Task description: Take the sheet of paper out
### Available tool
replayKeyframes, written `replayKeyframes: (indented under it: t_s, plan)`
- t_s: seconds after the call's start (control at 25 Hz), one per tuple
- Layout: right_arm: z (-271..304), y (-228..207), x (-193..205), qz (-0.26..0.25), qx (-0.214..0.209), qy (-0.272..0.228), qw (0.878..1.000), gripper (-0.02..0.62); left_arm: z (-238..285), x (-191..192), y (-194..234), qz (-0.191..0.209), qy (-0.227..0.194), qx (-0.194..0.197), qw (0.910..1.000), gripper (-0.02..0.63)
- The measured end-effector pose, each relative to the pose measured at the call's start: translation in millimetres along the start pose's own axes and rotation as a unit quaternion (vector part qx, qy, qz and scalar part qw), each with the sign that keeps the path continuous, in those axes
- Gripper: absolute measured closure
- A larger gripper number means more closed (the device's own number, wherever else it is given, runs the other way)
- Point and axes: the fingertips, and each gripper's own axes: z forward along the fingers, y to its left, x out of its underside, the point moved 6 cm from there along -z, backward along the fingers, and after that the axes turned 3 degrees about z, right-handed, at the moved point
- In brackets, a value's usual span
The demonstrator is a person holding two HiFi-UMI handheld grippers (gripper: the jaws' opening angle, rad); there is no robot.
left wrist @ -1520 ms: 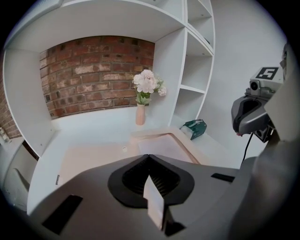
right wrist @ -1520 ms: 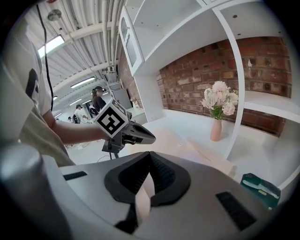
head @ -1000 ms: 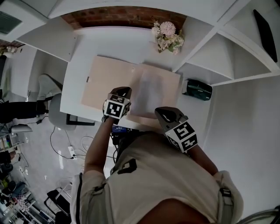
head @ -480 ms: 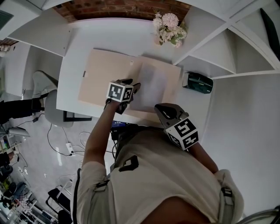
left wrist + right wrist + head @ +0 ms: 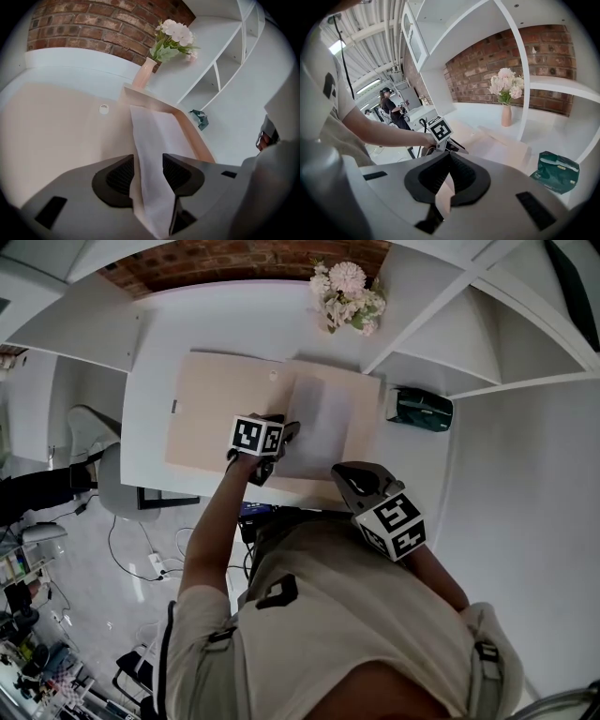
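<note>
I am holding my left gripper (image 5: 284,430) over the open beige folder (image 5: 223,409), which is lying across the middle of the white table (image 5: 234,324) and reaching its near edge. Its jaws have just been opening and are now standing spread wide. The near left edge of the sheet of paper (image 5: 319,426) is running up between them, and neither pad is pressing on it. In the left gripper view the sheet of paper (image 5: 151,133) is lying flat on the folder's right half, its left edge lifting slightly off the folder (image 5: 56,122).

My right gripper (image 5: 345,476) is sitting at the table's near edge with its jaws pressed together. In the right gripper view they are pinching the folder's near edge – the beige board is showing in the gap behind the tips of the right gripper (image 5: 449,157).

A vase of pale flowers (image 5: 345,296) is standing at the table's far edge, toward the right corner. A dark green packet (image 5: 422,409) is lying on a white shelf just past the table's right edge.
</note>
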Motion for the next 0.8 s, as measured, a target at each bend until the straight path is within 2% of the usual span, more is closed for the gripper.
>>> replayKeyframes:
  t_s: [0.2, 0.44, 0.64, 0.8]
  plan:
    - [-0.8, -2.3, 5.6, 0.006, 0.0, -0.001, 1.0, 0.577, 0.1, -1.6, 1.4, -0.01, 0.0, 0.006, 0.9999, 0.403]
    - [-3.9, -2.8, 7.2, 0.009, 0.004, -0.003, 1.0, 0.577, 0.7, 0.1, -2.4, 0.003, 0.015, -0.005, 0.9999, 0.406]
    - [-4.7, -0.7, 7.2, 0.005, 0.009, -0.003, 1.0, 0.577, 4.9, -1.3, -6.7, 0.006, 0.023, 0.011, 0.9997, 0.406]
    - [-4.5, 1.1, 8.0, 0.007, 0.009, -0.004, 1.0, 0.577, 4.9, -2.9, -4.5, -0.007, 0.021, 0.017, 0.9996, 0.419]
